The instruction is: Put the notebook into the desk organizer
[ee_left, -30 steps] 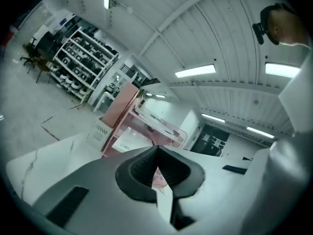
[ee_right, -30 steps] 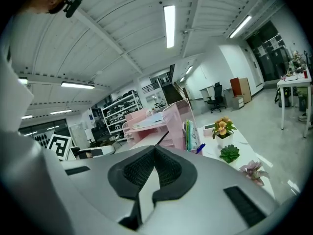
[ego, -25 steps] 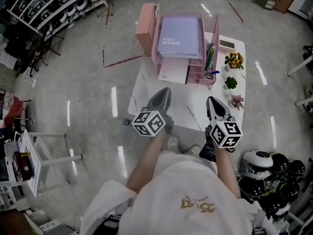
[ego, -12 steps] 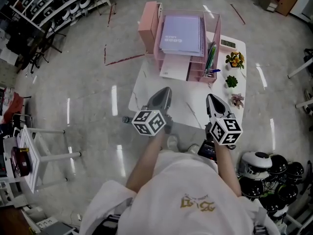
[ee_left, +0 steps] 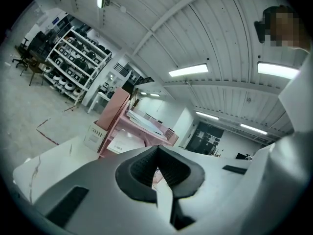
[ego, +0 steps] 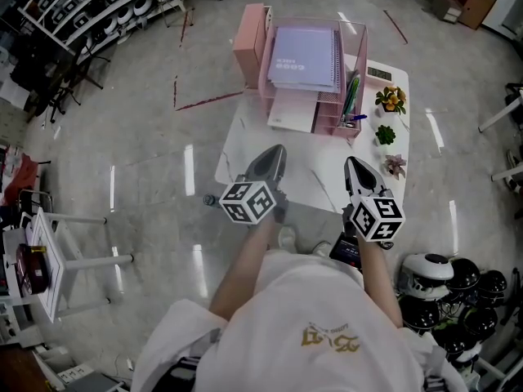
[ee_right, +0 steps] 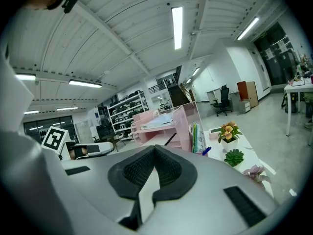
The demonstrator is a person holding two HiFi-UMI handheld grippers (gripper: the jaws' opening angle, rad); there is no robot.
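**Hidden or unclear.** In the head view the marker cubes cover the hands that hold the grippers, so only the forearms show. The print on the cover of the notebook point(ego: 304, 58) is too small to read. In both gripper views the notebook appears only edge-on, as a pale stack.

**Location of the notebook.** It lies flat on the top tray of the pink desk organizer point(ego: 263, 64). The organizer stands at the far end of the white table point(ego: 315, 178), well apart from both grippers.

**Differences between views.**
- The head view alone shows the lavender cover, the spiral binding and a white sheet point(ego: 292, 113) in the tray below.
- The head view and the right gripper view both show upright pens point(ego: 351, 96) in the organizer's side compartment. They also show three small potted plants point(ee_right: 234, 156) in a row beside it.
- The left gripper view shows the organizer's pink side panel. The plants lie outside that view.

**Pose.** The left gripper point(ego: 276, 153) and the right gripper point(ego: 353, 168) are held side by side over the near part of the table. Both point toward the organizer, with the forearms extended. Each gripper's jaws are clenched pad against pad, and nothing is held between them.
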